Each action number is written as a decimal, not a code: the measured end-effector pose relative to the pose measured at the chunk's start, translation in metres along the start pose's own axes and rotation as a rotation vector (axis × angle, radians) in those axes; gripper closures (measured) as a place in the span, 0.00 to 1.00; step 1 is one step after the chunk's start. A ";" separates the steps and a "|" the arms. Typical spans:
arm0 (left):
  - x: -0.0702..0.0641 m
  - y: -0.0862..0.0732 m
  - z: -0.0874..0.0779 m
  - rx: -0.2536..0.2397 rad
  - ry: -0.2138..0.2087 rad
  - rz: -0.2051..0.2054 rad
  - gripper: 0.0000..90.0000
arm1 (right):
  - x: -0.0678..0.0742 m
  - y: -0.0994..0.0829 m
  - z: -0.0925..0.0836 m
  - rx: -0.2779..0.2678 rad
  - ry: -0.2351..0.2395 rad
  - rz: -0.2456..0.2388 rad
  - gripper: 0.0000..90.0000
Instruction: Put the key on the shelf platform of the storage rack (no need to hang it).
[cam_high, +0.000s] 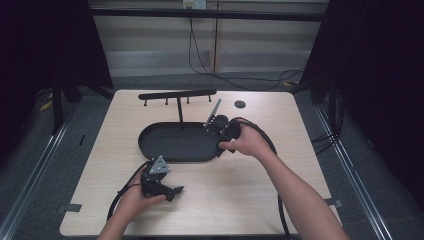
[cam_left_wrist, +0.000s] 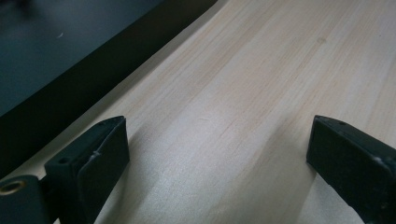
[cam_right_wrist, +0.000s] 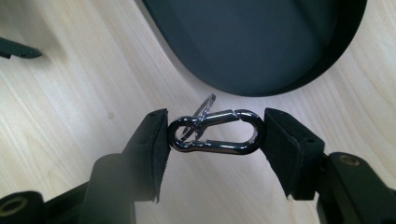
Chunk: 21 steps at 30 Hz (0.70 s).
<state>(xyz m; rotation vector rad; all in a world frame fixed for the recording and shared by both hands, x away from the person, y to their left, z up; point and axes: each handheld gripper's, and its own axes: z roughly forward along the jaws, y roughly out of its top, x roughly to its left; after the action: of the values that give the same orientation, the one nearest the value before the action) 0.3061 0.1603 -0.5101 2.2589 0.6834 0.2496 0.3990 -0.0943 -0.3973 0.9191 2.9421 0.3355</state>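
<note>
A dark metal carabiner (cam_right_wrist: 215, 135) with a thin key ring (cam_right_wrist: 201, 112) on one end is clamped lengthwise between the jaws of my right gripper (cam_right_wrist: 215, 140), just above the wooden table. That gripper (cam_high: 225, 129) sits at the right end of a black oval tray (cam_high: 150, 145), whose rim (cam_right_wrist: 299, 79) curves just beyond the carabiner. My left gripper (cam_high: 176, 190) rests low over the table in front of the tray. Its jaws stand wide apart with bare wood between them (cam_left_wrist: 217, 158). The tray's edge (cam_left_wrist: 70, 88) runs along the upper left of the left gripper view.
A black hanging rack (cam_high: 177, 95) with several short pegs stands behind the tray. A small black disc (cam_high: 240, 104) lies at the back right of the table. Cables trail from both grippers toward the front edge. A dark bar end (cam_right_wrist: 16, 49) pokes in at the left.
</note>
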 end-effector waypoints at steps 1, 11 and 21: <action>0.000 0.000 0.000 0.000 0.000 0.000 0.06 | -0.001 0.001 0.001 -0.007 -0.006 0.004 0.47; 0.000 0.000 0.000 0.000 0.001 0.000 0.06 | -0.006 0.007 0.006 -0.028 -0.012 0.028 0.47; 0.000 0.000 0.000 0.000 0.001 0.000 0.06 | -0.008 0.016 0.015 -0.038 -0.009 0.036 0.47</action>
<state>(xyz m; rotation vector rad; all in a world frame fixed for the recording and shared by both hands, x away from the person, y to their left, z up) 0.3061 0.1603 -0.5101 2.2587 0.6836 0.2514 0.4164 -0.0830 -0.4083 0.9666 2.9039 0.3872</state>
